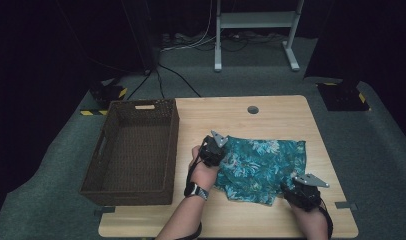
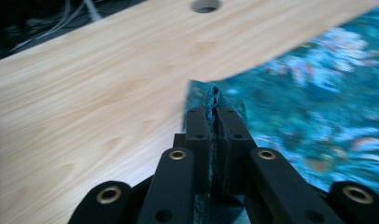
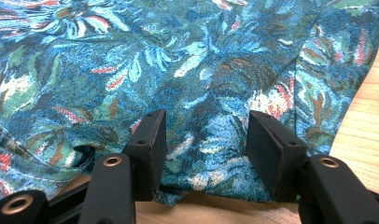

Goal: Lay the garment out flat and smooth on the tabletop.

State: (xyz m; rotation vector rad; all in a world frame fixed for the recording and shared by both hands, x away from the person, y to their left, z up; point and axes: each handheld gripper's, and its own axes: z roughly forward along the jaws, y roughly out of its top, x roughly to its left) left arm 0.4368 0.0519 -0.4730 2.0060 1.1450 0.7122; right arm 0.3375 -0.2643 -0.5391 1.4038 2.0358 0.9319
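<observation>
now the cloth's point(image 2: 318, 93) corner sits pinched between the left gripper's point(image 2: 214, 112) jaws.

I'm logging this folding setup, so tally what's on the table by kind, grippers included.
Floral cloth: 1
Brown wicker basket: 1
Grippers: 2, the left gripper shut on a cloth edge, the right gripper open over the cloth
Total: 4

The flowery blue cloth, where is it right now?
In the high view, the flowery blue cloth lies on the table's near right part, right of the brown basket, its left edge pinched in the left claw.
</observation>
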